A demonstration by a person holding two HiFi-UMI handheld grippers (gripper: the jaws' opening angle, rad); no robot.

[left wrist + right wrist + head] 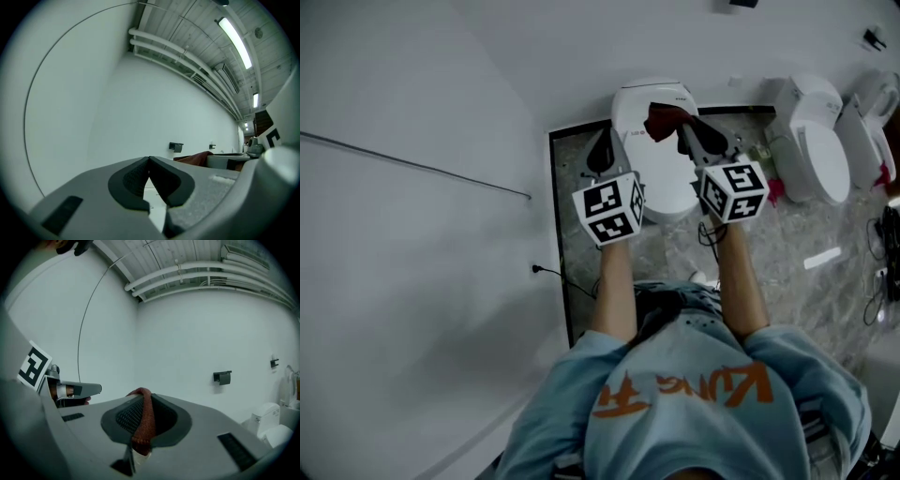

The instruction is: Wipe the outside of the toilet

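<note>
While right tool (686, 133) pinches it — cloth (662, 119) overhangs toilet (664, 180).

Lower centre of head view: light-blue short-sleeve tee (806, 375), orange lettering (750, 384) across the back. L gripper (602, 148) & R gripper (686, 131), mid-frame: grey bodies, black ribbed pads (124, 417), each w/ white cube (609, 208) bearing black square markers.
</note>
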